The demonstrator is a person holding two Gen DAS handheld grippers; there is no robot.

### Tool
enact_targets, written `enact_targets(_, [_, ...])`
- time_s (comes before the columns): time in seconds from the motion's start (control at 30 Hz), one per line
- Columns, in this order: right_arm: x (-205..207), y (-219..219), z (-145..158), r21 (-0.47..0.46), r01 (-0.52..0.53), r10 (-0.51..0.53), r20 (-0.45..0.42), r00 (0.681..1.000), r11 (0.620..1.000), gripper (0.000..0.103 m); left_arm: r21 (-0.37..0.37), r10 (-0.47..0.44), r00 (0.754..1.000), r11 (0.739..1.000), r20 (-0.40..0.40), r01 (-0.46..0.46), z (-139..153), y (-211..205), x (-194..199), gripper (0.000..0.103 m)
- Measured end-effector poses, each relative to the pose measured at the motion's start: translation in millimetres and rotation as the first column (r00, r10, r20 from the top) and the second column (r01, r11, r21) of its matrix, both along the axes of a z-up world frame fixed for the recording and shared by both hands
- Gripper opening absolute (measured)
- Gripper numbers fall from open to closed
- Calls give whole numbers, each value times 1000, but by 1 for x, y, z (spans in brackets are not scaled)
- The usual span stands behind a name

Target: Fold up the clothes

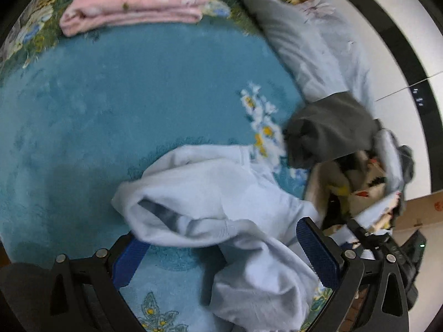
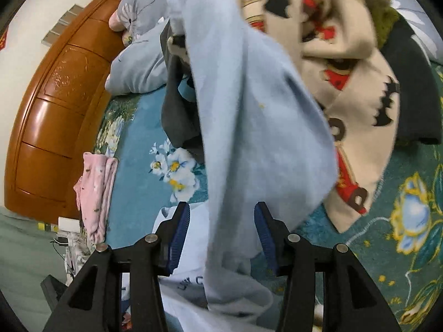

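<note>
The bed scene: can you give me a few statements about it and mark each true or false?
1. A folded pink garment lies on the teal blanket. True.
2. The light blue garment passes between the right gripper's fingers. True.
3. The left gripper is shut tight on nothing. False: its fingers are spread wide, with light blue cloth between them.
4. The headboard is white metal. False: it is glossy brown wood.
5. A cream patterned garment lies in the pile beside a dark one. True.
</note>
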State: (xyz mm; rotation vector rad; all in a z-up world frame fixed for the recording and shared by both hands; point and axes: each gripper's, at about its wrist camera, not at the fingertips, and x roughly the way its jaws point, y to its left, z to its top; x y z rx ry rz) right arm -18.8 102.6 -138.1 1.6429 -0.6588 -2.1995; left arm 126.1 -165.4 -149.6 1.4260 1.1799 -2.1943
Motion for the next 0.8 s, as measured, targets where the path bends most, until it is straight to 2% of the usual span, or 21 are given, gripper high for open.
enact_targets(0.07, [-5,-1,-2,46,6,-6,5,1000,999,45,22,-2,1000,1000,27,1,-9,2,-6,102])
enact_targets(0.13, [-7,2,-3,68,26,-27,16,999,997,17,53,16,999,998,41,-18,-16,0,-7,100])
enact_targets(0.2, [-6,10,-2,71,45,-47,23,999,996,5,87,35,998,995,49,-40,-23,-2,-7,86])
enact_targets(0.23, [-5,14,2,73,45,-46,12,999,996,3,97,41,998,994,54,-46,-25,-3,-6,81])
enact_targets(0.27, [-3,18,8,76,39,-38,-10,999,996,2,107,47,997,993,60,-53,-27,-5,-4,65])
enact_targets(0.3, [-1,21,15,77,32,-29,-32,999,996,2,114,58,996,991,64,-65,-28,-7,-2,39])
enact_targets(0.33, [1,26,23,77,30,-26,-53,998,997,2,112,73,995,990,65,-80,-28,-10,0,27])
enact_targets(0.37, [3,32,32,76,30,-24,-74,997,997,2,110,89,994,989,65,-96,-28,-13,2,9])
enact_targets(0.4, [4,38,41,75,29,-22,-95,995,997,2,104,99,994,989,54,-104,-25,-15,4,8])
enact_targets(0.5, [11,65,79,44,70,-61,-185,981,997,2,52,84,995,995,-61,-81,5,-26,8,7])
enact_targets(0.6, [19,96,135,16,116,-104,-324,940,993,2,5,50,978,999,-205,-50,51,-38,10,7])
enact_targets(0.67, [27,114,173,-12,130,-124,-402,907,991,2,-5,23,947,1000,-321,-26,88,-45,14,7])
enact_targets(0.8, [61,136,237,-38,123,-124,-543,830,992,2,-45,-82,850,997,-520,69,155,-32,28,7])
